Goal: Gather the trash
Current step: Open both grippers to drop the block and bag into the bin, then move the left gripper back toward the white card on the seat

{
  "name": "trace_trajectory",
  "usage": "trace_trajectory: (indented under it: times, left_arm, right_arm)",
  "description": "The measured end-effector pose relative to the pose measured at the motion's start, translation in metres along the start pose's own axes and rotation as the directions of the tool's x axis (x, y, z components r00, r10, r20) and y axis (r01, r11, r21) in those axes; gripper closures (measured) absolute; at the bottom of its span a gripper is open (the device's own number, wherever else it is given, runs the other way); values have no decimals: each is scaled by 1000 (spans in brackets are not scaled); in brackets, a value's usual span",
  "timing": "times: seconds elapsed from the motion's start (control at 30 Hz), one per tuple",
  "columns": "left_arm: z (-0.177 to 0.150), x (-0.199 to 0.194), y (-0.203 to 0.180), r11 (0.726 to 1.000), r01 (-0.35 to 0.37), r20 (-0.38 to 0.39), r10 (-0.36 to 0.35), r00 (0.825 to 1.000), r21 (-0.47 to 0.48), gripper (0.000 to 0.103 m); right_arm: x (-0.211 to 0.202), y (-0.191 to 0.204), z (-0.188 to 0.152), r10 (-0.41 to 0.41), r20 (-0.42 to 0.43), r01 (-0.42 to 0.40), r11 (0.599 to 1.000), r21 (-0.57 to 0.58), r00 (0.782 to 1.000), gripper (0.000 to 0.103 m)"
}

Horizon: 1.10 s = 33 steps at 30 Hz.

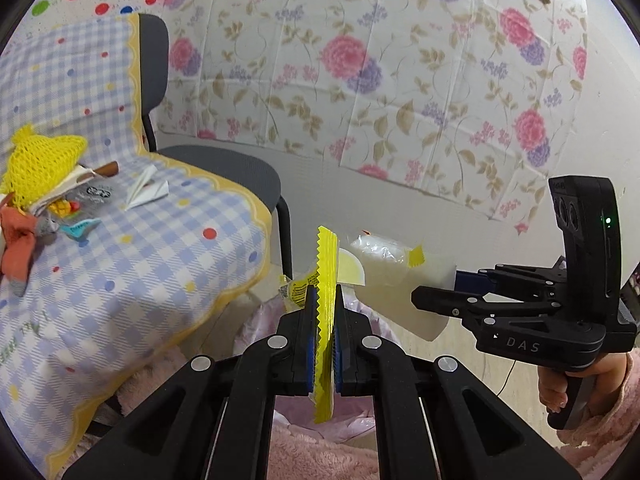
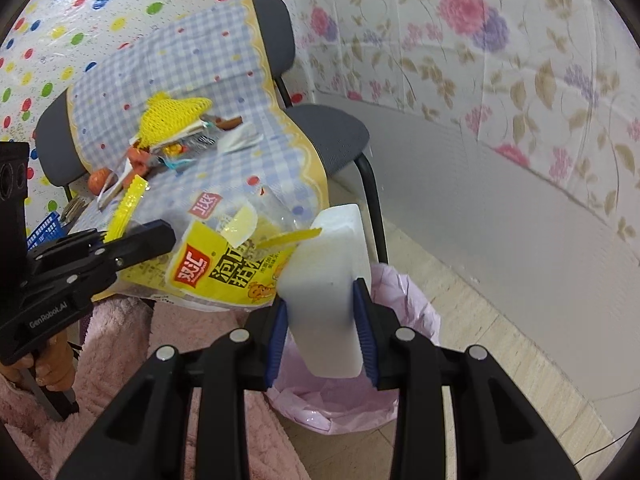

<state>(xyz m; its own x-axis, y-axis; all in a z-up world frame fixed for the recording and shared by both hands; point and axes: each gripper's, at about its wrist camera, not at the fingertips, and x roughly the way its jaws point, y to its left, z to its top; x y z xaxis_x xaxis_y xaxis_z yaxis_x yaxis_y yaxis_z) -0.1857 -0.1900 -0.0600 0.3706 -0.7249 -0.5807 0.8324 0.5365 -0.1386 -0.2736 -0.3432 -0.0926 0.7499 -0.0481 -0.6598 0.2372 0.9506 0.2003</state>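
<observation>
Fingers [image 1: 306, 344] of my left gripper [image 1: 323, 344] pinched yellow, zigzag-edged snack wrapper [image 1: 326, 320]; right gripper [image 2: 322, 332] clamped white, probably foam block [image 2: 328, 292] over pink-lined bin [image 2: 340, 400].

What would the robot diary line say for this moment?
left gripper: shut on yellow wrapper | right gripper: shut on white foam block | both above pink-lined bin

Colours and patterns around the pink-lined bin

A yellow plastic snack wrapper [image 2: 224, 276] bears a red logo and dark lettering; the foam block [image 2: 328, 300] is plain white. The bin liner [image 2: 404, 300] is pale pink. The chair cloth [image 1: 132, 240] is lavender-and-white check with coloured dots and a yellow scalloped border. A yellow mesh net [image 1: 40, 164] lies there. The wall sheet [image 1: 360, 80] shows pink and purple flowers.
</observation>
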Motion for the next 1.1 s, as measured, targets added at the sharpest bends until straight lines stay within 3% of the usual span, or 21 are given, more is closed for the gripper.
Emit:
trace_trajectory:
  times: [0.17, 0.23, 0.3, 0.47, 0.57, 0.7, 0.83, 1.1]
  left_arm:
    - [1, 19, 4, 1000, -10, -35, 10, 999, -8, 94]
    - [1, 25, 8, 1000, -11, -47, 10, 999, -21, 87]
    - [1, 31, 13, 999, -13, -60, 10, 998, -41, 67]
    - [4, 30, 21, 997, -45, -57, 42, 998, -57, 56]
    - [10, 18, 27, 994, -91, -33, 89, 995, -62, 48]
    - [16, -1, 30, 983, -176, -8, 176, 984, -53, 47]
    - [18, -17, 34, 978, -203, 8, 204, 979, -58, 47]
    - [16, -48, 47, 958, -276, 45, 280, 959, -77, 45]
  right_arm:
    - [26, -12, -6, 5, -42, -4, 999, 33, 999, 69]
    - [39, -17, -7, 9, -63, -6, 999, 37, 998, 66]
    - [50, -22, -10, 3, -86, 1, 999, 53, 996, 59]
    - [55, -30, -8, -6, -94, 13, 997, 74, 996, 54]
    - [39, -32, 2, -27, -44, 30, 997, 71, 999, 53]
    - [13, -30, 19, -37, 46, 34, 997, 63, 998, 53]
    - [-3, -18, 30, -15, 102, 11, 999, 36, 995, 53]
    - [-9, 17, 51, 41, 132, -37, 999, -31, 990, 53]
